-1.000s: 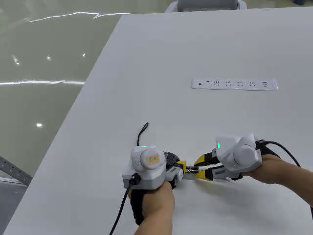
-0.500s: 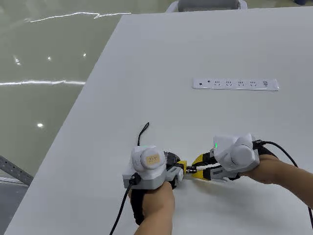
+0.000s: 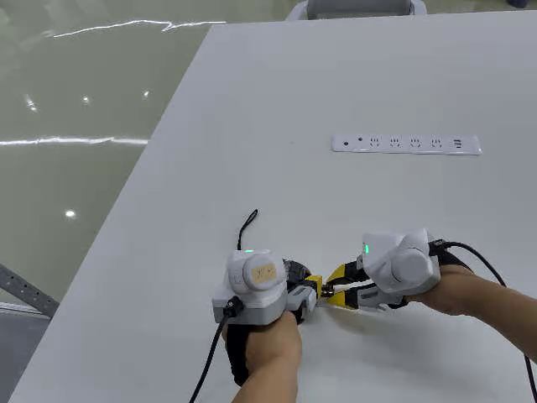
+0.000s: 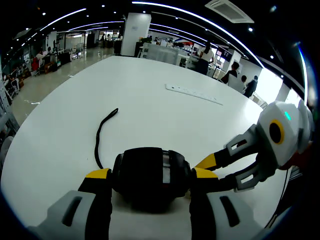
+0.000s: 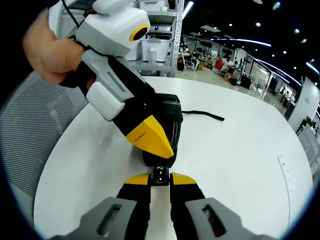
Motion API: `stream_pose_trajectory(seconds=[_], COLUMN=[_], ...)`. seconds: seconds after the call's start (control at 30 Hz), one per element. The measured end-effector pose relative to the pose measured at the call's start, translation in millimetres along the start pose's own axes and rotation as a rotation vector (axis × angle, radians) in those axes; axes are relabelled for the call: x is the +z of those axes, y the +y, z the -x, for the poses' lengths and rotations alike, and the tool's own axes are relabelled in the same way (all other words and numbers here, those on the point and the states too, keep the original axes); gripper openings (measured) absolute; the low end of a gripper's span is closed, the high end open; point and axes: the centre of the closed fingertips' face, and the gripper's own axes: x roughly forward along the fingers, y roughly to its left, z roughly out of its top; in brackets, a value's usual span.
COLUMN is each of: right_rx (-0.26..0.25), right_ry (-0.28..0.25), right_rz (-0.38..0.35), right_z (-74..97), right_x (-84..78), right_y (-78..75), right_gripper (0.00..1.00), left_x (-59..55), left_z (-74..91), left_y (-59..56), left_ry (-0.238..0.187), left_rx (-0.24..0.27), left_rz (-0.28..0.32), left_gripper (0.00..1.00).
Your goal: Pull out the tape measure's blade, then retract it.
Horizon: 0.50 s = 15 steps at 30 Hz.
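Saw the black tape measure (image 5: pixel 167 117) lying on the white table (image 3: pixel 336 84), clamped by its sides between the left gripper's (image 4: pixel 151 175) yellow-tipped jaws, and the right gripper (image 5: pixel 160 179) nipped tight on the blade's end hook (image 5: pixel 159 172) just at the case's mouth.

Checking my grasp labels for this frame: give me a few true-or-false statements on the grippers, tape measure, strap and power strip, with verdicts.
1. The left gripper is shut on the black tape measure. True.
2. The right gripper hangs open, apart from it. False: it pinches the blade tip at the case.
3. The power strip lies beyond both grippers. True.
4. The strap is wound around a jaw. False: it trails on the table.
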Motion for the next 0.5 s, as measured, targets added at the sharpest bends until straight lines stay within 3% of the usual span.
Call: stream_pose_trajectory(seconds=[0.5], right_rx=[-0.001], right_ry=[-0.003], right_rz=[-0.011], right_z=[-6.1], right_x=[3.7], right_y=[-0.1], right_gripper=[0.13], left_x=[0.0], left_z=[0.1], left_y=[0.4], left_ry=[0.002], left_rx=[-0.003], left_rz=[0.006], left_gripper=[0.6])
